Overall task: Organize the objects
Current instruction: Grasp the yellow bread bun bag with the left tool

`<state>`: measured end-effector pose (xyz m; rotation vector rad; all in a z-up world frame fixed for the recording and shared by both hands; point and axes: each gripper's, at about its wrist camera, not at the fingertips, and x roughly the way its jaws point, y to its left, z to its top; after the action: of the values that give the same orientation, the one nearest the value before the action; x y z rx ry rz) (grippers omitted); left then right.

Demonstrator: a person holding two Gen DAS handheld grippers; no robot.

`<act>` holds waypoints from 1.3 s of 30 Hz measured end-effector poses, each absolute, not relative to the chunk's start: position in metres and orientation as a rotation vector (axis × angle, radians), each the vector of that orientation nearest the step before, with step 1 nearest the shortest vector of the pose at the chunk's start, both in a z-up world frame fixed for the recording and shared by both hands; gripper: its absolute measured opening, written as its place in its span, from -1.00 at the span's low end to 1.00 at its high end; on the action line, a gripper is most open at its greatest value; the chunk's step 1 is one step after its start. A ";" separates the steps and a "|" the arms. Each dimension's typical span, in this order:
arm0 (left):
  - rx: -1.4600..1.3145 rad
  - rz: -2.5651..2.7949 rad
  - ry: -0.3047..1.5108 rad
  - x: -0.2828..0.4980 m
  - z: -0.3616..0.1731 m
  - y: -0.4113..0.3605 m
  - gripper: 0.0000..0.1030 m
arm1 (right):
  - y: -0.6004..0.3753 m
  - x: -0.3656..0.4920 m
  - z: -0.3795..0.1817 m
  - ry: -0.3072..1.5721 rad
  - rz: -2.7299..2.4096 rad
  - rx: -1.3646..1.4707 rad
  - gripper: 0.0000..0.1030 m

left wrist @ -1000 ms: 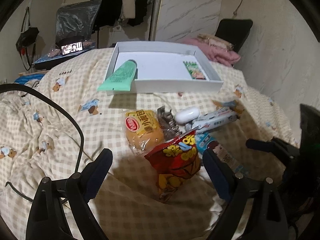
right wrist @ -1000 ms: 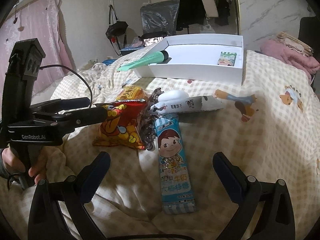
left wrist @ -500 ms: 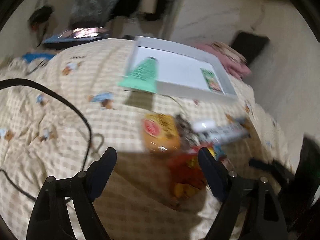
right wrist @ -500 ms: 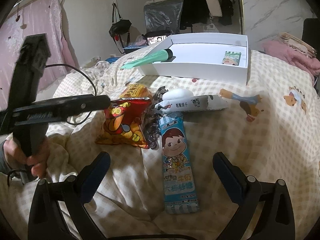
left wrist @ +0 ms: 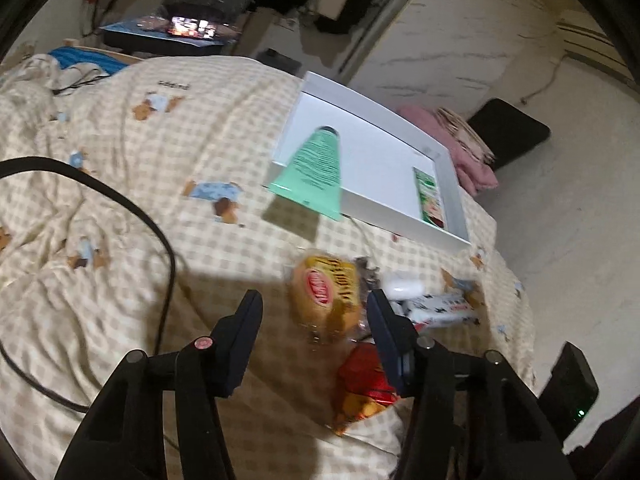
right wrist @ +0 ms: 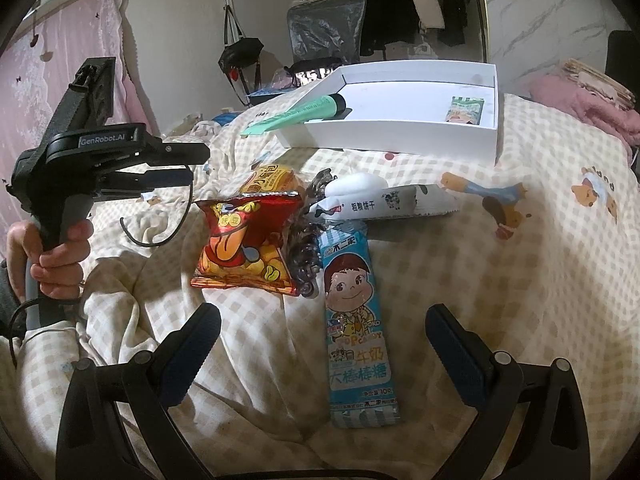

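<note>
A pile of snacks lies on the checked blanket: a yellow bun packet [left wrist: 324, 292] [right wrist: 270, 178], a red snack bag [left wrist: 360, 384] [right wrist: 248, 244], a white biscuit packet [left wrist: 440, 308] [right wrist: 384, 204] and a blue lollipop packet [right wrist: 356, 320]. Behind them stands a white box [left wrist: 440, 152] [right wrist: 400, 136]. A green tube [left wrist: 316, 164] [right wrist: 304, 114] leans over its rim and a small green packet [left wrist: 430, 196] [right wrist: 464, 110] lies inside. My left gripper [left wrist: 316, 320] [right wrist: 192, 168] hovers just left of the bun packet, jaws closing with nothing between them. My right gripper [right wrist: 324, 344] is open over the lollipop packet's near end.
A black cable [left wrist: 160, 240] loops over the blanket on the left. A hand [right wrist: 60, 264] holds the left gripper's handle. Pink folded cloths [right wrist: 580, 104] lie at the far right. A lit screen [left wrist: 188, 28] and hanging clothes stand behind the bed. A dark beaded clip [right wrist: 304, 256] lies between the red bag and the lollipop packet.
My left gripper has rolled, drawn back from over the red bag toward the left, and its jaws have narrowed. My right gripper and the objects have stayed put.
</note>
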<state>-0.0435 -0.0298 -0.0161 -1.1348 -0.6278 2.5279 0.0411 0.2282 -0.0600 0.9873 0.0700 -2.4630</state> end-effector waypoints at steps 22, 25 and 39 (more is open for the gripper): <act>-1.358 2.469 -0.446 -0.074 -0.013 0.014 0.52 | 0.232 0.040 -0.061 0.041 -2.446 1.003 1.00; -1.407 2.453 -0.407 -0.089 -0.020 0.024 0.52 | 0.231 0.040 -0.062 0.042 -2.444 1.006 1.00; -1.637 2.449 -0.443 -0.121 -0.049 0.035 0.52 | 0.229 0.040 -0.061 0.044 -2.444 1.007 1.00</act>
<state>-0.1213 0.0349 -0.0494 -1.6369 -0.4432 2.4495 0.0404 0.2295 -0.0611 1.0071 0.0445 -2.4437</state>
